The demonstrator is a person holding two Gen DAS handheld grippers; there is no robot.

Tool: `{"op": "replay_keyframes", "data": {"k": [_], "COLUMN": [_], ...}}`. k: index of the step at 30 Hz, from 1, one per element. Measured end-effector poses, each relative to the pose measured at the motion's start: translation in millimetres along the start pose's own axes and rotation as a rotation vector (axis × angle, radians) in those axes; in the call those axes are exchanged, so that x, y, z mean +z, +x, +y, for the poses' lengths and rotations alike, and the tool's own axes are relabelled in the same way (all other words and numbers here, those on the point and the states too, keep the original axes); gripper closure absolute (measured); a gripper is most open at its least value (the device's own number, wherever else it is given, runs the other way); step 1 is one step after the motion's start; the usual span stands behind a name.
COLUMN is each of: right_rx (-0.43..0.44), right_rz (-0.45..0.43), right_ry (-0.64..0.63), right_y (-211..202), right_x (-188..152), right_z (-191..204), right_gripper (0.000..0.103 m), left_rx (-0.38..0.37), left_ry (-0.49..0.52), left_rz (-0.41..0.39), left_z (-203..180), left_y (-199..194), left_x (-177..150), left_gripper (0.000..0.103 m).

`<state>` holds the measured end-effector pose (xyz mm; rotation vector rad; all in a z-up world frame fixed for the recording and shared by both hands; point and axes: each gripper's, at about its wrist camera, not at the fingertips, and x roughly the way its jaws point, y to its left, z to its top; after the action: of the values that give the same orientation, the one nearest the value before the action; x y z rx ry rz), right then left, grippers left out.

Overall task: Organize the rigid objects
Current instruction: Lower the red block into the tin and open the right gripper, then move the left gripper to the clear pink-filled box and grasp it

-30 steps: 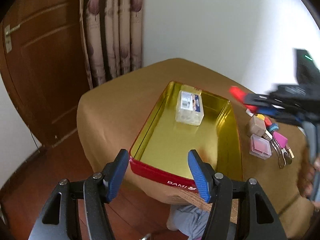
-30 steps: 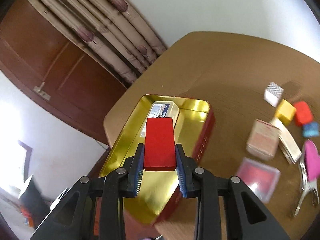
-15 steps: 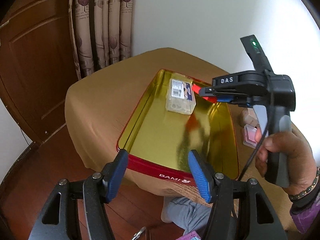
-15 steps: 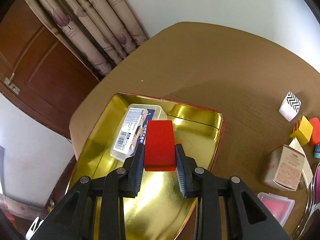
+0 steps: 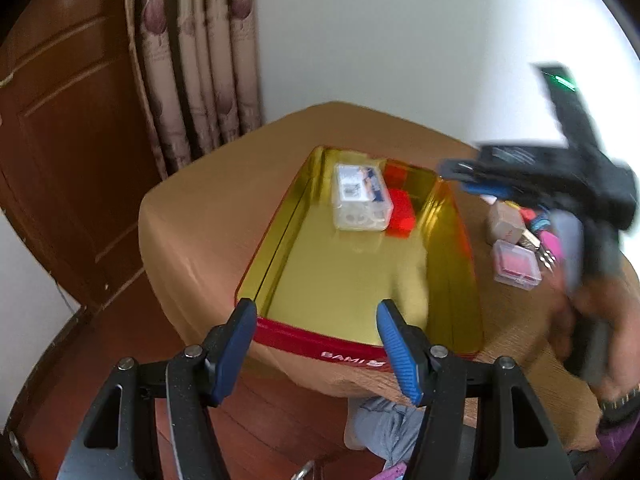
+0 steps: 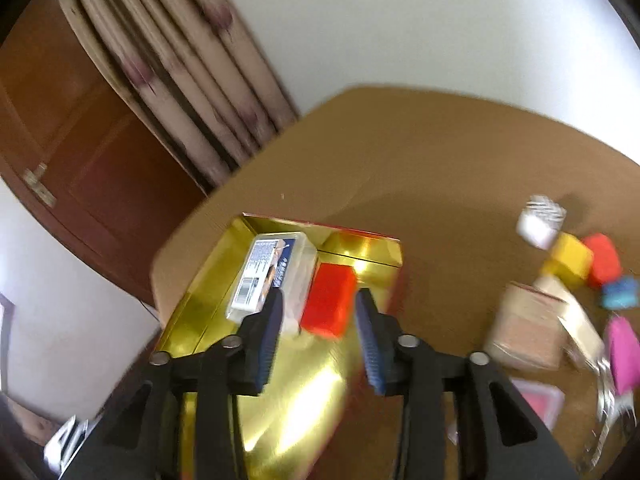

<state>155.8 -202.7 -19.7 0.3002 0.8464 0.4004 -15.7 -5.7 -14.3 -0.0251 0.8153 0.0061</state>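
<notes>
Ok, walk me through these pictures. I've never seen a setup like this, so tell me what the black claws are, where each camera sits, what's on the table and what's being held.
There is no robot here: a person holds a two-finger gripper in each hand, and each gripper carries a camera looking along its blue-padded fingers.

One picture looks out from the left gripper. It hangs open and empty near the near rim of the gold tin on the brown table.

The other looks out from the right gripper. Its jaws are opening and hold nothing; the red block lies in the tin beside the clear plastic box.

To the right of the tin, a blurred cluster of small things waits: a yellow block, a cardboard box, a pink-filled clear case and others.
</notes>
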Motion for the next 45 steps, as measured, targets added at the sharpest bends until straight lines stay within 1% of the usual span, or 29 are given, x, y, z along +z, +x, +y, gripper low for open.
{"op": "replay_keyframes", "data": {"k": [1, 2, 3, 4, 6, 7, 8, 10, 11, 13, 14, 15, 18, 21, 25, 29, 34, 38, 43, 45], "right_rx": [-0.016, -0.05, -0.088, -0.135, -0.256, -0.351, -0.428, -0.534, -0.572, -0.615, -0.62, -0.616, -0.572, -0.543, -0.498, -0.452, -0.426, -0.417, -0.407, -0.407], "right_rz": [-0.025, -0.055, -0.079, -0.092, -0.094, -0.093, -0.085, -0.066, -0.057, -0.052, -0.059, -0.067, -0.092, -0.124, -0.137, -0.153, -0.15, -0.146, -0.135, -0.135], "right_ry": [-0.004, -0.013, -0.02, -0.027, -0.04, -0.055, -0.068, -0.061, -0.035, 0.038, 0.073, 0.098, 0.176, 0.161, 0.13, 0.161, 0.169, 0.171, 0.178, 0.177], "right_y": [-14.8, -34.5, -51.8, -66.6, -92.1, -106.8, -116.8, -133.2, -142.0, -158.8, -165.8, -170.0, -180.8, -186.3, -189.4, -195.0, -190.3, -187.3, -186.8, -187.0], "right_x": [-9.7, -22.7, -35.2, -47.9, -72.7, -88.2, -99.7, -114.6, -123.1, -136.5, -141.7, -146.9, -156.5, -155.6, -156.8, -160.1, -159.4, -158.5, -159.3, -159.8], "right_z": [-5.7, -18.2, -30.9, -44.8, -75.5, -97.6, -116.3, -151.1, -171.8, -206.6, -219.2, -226.9, -247.2, -249.0, -244.1, -245.7, -246.3, -244.9, -245.7, -245.3], "right_gripper": [0.055, 0.051, 0.048, 0.048, 0.046, 0.044, 0.038, 0.037, 0.037, 0.037, 0.037, 0.036, 0.033, 0.024, 0.023, 0.022, 0.022, 0.021, 0.017, 0.015], "left_rx": [-0.023, -0.042, -0.061, -0.078, -0.113, -0.143, -0.165, -0.198, -0.219, -0.257, -0.276, -0.321, -0.404, -0.369, -0.371, -0.386, -0.363, -0.355, -0.311, -0.291], "left_ry": [0.013, 0.027, 0.047, 0.072, 0.119, 0.146, 0.163, 0.202, 0.219, 0.25, 0.26, 0.27, 0.255, 0.277, 0.262, 0.241, 0.252, 0.272, 0.332, 0.356], "left_rz": [-0.012, -0.021, -0.031, -0.04, -0.044, -0.036, -0.028, -0.003, 0.017, 0.055, 0.068, 0.1, 0.174, 0.2, 0.254, 0.295, 0.331, 0.332, 0.326, 0.34], "left_z": [-3.0, -6.3, -11.2, -17.7, -31.4, -40.5, -48.4, -68.2, -79.2, -106.5, -116.1, -130.7, -159.6, -179.6, -193.9, -202.2, -214.7, -221.3, -229.0, -232.1], "left_y": [-3.7, -6.6, -9.6, -13.0, -18.1, -20.1, -21.4, -21.6, -19.7, -13.6, -10.4, -3.2, 19.6, 44.4, 78.8, 102.2, 124.6, 129.7, 133.8, 138.8], "left_x": [-0.9, -1.4, -1.8, -3.0, -5.9, -7.5, -9.3, -12.1, -12.0, -5.7, -3.7, 2.6, 17.2, 28.6, 39.6, 46.9, 52.6, 56.0, 57.5, 55.7], "left_gripper": [0.039, 0.039, 0.039, 0.039, 0.039, 0.039, 0.039, 0.039, 0.038, 0.036, 0.035, 0.035, 0.035, 0.035, 0.035, 0.035, 0.035, 0.035, 0.035, 0.033]}}
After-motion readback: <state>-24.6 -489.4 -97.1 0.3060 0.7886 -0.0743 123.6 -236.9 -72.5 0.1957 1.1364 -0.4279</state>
